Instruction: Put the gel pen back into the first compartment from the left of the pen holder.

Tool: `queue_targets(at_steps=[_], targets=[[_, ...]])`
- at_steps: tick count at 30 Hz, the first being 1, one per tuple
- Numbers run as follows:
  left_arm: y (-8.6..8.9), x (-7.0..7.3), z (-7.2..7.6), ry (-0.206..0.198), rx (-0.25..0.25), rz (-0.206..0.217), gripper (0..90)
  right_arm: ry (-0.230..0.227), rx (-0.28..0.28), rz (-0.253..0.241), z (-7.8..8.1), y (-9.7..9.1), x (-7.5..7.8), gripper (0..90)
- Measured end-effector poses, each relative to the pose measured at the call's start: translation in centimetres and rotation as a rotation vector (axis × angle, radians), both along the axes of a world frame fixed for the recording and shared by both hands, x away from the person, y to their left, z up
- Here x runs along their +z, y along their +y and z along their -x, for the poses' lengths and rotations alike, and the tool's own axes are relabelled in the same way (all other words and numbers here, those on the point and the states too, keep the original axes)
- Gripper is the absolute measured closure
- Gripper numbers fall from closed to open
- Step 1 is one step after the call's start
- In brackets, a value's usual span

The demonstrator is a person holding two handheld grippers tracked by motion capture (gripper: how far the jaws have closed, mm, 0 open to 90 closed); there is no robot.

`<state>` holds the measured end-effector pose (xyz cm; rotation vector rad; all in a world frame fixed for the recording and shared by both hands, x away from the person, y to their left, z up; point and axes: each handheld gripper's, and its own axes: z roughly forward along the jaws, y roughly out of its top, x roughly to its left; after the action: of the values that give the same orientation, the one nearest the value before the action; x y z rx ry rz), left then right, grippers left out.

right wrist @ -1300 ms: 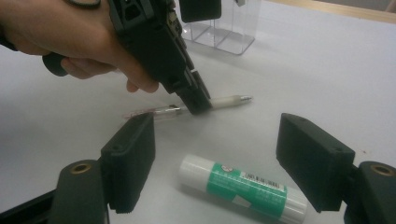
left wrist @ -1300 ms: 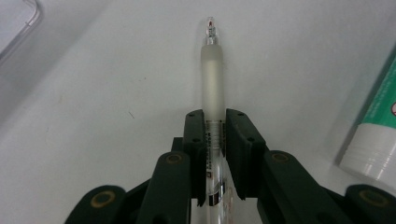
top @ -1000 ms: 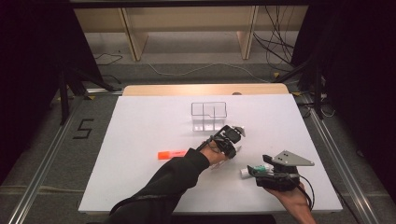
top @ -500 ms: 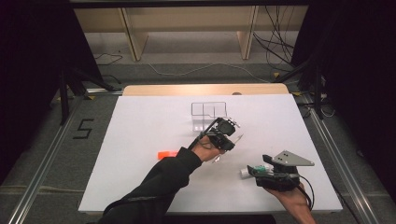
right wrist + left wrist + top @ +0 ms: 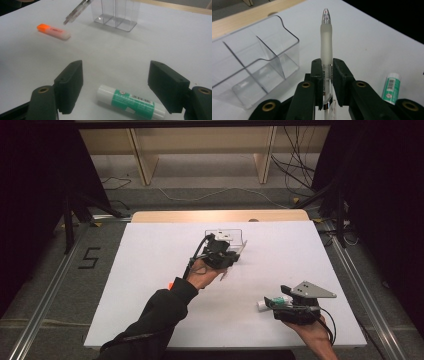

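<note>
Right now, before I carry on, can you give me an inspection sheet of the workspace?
Surface: white table top, flat, with a wooden strip along its far edge.
Job's things: pen clamped in the left hand-held gripper, tip pointing away from it; clear divided organizer just beside it, compartments look empty.
Clutter: green-and-white glue stick lying flat; orange-capped highlighter lying flat to the organizer's left.
Grippers: left hand-held gripper shut on the pen; right hand-held gripper open, jaws either side of the glue stick, not touching it.
Cables: loose cables on the floor beyond the table.
Surroundings: wooden shelf legs behind; a "5" marked on the floor at left.
</note>
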<state>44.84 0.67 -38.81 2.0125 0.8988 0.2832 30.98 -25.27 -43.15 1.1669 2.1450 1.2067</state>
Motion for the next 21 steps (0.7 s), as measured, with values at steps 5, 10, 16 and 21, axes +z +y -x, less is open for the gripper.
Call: queue_targets(at_steps=[5, 10, 16, 21], targets=[[0.9, 0.7, -0.3, -0.036, 0.038, 0.066, 78.9, -0.002, -0.002, -0.006, 0.0, 0.0, 0.0, 29.1], [1.7, 1.4, -0.8, -0.062, 0.065, 0.113, 78.9, -0.004, 0.001, -0.007, 0.0, 0.0, 0.0, 28.9], [2.6, 2.2, -1.6, -0.095, 0.104, 0.146, 79.0, -0.004, 0.001, -0.007, 0.0, 0.0, 0.0, 28.9], [3.4, 3.0, -2.3, -0.124, 0.138, 0.182, 79.0, -0.004, 0.001, -0.009, 0.0, 0.0, 0.0, 29.0]])
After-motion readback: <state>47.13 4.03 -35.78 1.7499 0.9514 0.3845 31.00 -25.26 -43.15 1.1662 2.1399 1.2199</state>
